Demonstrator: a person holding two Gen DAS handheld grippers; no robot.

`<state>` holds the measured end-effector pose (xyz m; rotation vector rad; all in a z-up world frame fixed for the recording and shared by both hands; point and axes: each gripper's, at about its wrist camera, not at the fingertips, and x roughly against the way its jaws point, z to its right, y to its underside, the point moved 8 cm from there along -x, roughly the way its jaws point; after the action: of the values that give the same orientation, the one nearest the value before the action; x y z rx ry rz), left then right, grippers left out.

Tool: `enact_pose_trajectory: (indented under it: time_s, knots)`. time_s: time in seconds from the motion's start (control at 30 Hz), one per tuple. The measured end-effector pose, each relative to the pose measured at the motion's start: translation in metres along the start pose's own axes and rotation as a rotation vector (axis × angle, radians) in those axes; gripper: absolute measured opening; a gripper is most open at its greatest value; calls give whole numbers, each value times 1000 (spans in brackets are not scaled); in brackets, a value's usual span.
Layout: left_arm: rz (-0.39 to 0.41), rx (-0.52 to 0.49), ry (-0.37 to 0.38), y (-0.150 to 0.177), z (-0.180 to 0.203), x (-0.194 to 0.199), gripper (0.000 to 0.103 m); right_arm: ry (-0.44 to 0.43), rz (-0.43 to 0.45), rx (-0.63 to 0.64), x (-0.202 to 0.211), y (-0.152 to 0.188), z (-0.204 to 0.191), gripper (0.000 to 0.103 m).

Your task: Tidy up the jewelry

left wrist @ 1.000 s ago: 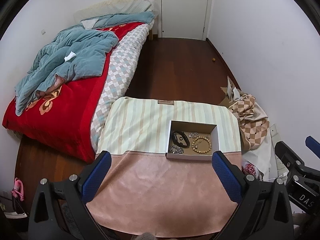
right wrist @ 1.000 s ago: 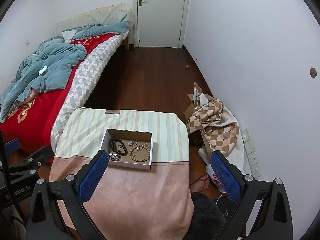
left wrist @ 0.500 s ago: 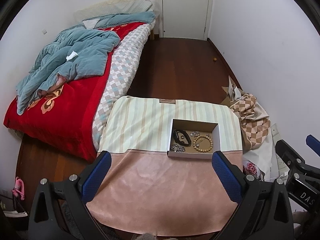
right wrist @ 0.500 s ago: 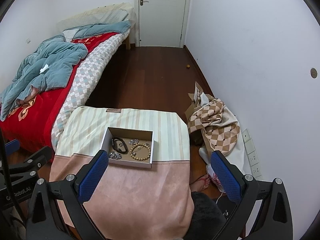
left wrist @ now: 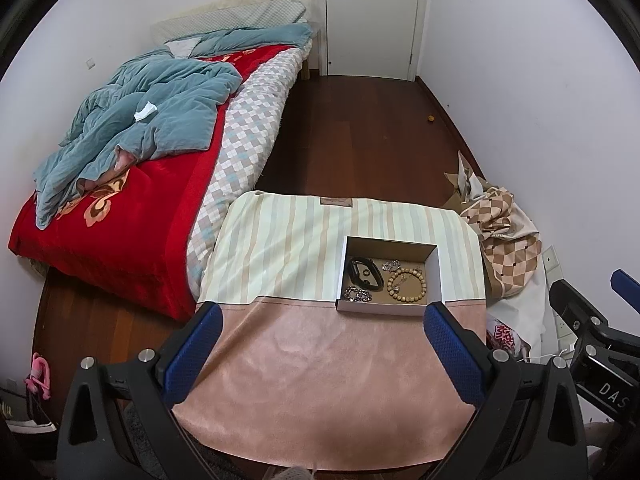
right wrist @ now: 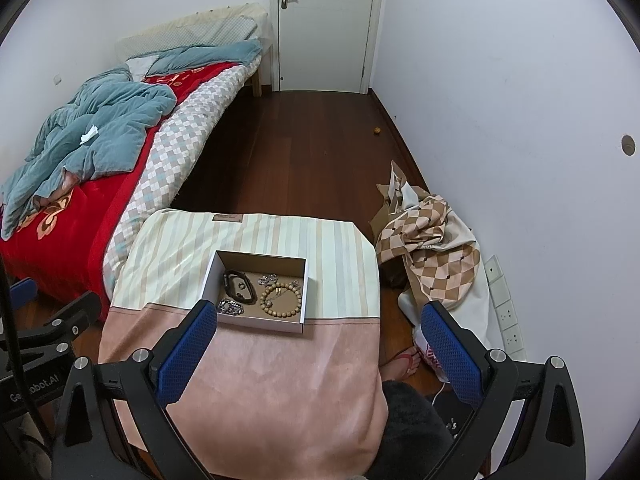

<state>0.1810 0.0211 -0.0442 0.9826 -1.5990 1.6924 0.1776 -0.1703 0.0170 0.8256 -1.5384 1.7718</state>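
A shallow white cardboard box (left wrist: 390,308) lies on the striped-and-pink cloth-covered table (left wrist: 280,344), long axis left-right, holding a wooden bead bracelet (left wrist: 406,285) and black band (left wrist: 363,273). Left gripper (left wrist: 322,354) and right gripper (right wrist: 316,350) are spread wide, empty. "DAS" shows on the right gripper's body in the left view.

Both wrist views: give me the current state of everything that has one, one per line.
Left tongs: open, empty, above the table.
Right tongs: open, empty.
Cardboard box: lidless, on the striped cloth.
Beaded bracelet: lying in the box, closed loop.
Black band: in the box, left of the beads.
Silver chain: bunched at the box's near-left corner.
Door: shut.
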Motion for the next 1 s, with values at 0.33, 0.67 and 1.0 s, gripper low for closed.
enact_pose_trajectory:
  time_s: [0.33,0.67,1.0]
  knots:
    - [4,1,1,0,-1,2,102,-3,-1,2,1,3,-1,103]
    - [3,1,2,1,-1,2,102,-4,-1,0,2,3,-2,103]
    - [6,3,2,0,-1,6,102,-1,0,2,4,6,-3,103]
